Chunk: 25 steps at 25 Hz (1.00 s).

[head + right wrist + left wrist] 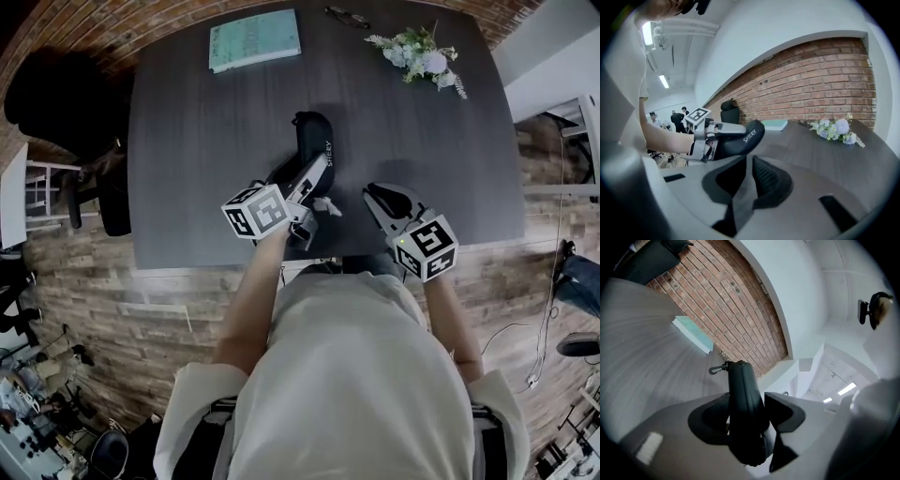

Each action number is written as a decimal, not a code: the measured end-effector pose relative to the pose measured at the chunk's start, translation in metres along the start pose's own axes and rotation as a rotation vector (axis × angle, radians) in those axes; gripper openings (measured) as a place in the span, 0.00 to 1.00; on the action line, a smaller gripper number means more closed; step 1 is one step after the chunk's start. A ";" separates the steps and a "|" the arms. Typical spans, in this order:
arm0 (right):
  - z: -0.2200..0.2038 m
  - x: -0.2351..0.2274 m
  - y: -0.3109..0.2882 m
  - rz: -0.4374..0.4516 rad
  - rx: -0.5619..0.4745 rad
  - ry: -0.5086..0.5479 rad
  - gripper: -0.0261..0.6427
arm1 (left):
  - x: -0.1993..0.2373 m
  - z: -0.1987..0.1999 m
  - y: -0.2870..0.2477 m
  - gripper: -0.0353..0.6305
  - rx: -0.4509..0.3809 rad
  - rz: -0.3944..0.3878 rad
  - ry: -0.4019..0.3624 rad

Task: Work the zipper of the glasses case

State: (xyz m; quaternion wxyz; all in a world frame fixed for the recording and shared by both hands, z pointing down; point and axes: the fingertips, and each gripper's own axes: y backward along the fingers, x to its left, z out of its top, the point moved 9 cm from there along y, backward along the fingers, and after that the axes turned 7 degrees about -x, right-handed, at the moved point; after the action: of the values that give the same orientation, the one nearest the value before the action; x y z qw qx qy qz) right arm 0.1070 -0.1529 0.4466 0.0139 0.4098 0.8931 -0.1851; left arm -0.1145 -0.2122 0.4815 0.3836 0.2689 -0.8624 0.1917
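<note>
The black glasses case (315, 137) is lifted off the dark table (187, 150), its far end pointing away from me. My left gripper (317, 174) is shut on its near end; in the left gripper view the case (743, 399) is pinched between both pads, and a metal clasp (716, 368) hangs off its far tip. My right gripper (378, 195) hovers to the right of the case, apart from it. In the right gripper view its jaws (749, 162) stand a narrow gap apart with nothing between them, and the case (743, 136) lies ahead to the left.
A teal book (255, 39) lies at the table's far left. Glasses (347, 16) lie at the far edge, and a bunch of white flowers (422, 54) at the far right. A black chair (56, 103) stands left of the table.
</note>
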 end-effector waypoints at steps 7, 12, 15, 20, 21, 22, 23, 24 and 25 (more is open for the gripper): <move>0.012 -0.036 -0.015 -0.013 -0.049 -0.018 0.04 | 0.018 -0.018 -0.028 0.40 0.072 0.090 0.011; 0.010 -0.050 -0.022 -0.014 -0.044 -0.030 0.04 | 0.029 -0.026 -0.045 0.40 0.122 0.159 -0.010; 0.008 -0.055 -0.022 -0.004 -0.036 -0.039 0.04 | 0.034 -0.030 -0.050 0.40 0.146 0.200 -0.019; 0.007 -0.060 -0.021 0.004 -0.038 -0.047 0.04 | 0.038 -0.033 -0.053 0.41 0.168 0.224 -0.037; 0.007 -0.060 -0.021 0.004 -0.040 -0.047 0.04 | 0.038 -0.033 -0.053 0.41 0.169 0.225 -0.044; 0.006 -0.060 -0.021 0.005 -0.041 -0.047 0.04 | 0.038 -0.033 -0.053 0.41 0.168 0.229 -0.058; 0.006 -0.059 -0.021 0.006 -0.042 -0.047 0.04 | 0.037 -0.032 -0.052 0.41 0.164 0.239 -0.081; 0.006 -0.058 -0.021 0.007 -0.042 -0.047 0.04 | 0.036 -0.031 -0.050 0.42 0.155 0.257 -0.115; 0.006 -0.057 -0.020 0.009 -0.043 -0.047 0.04 | 0.034 -0.029 -0.047 0.42 0.142 0.281 -0.159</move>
State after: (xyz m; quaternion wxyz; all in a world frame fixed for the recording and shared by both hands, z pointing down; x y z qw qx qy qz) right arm 0.1292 -0.2083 0.4577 0.0447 0.4088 0.8945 -0.1753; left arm -0.0891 -0.2441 0.5316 0.2638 0.1867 -0.9033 0.2822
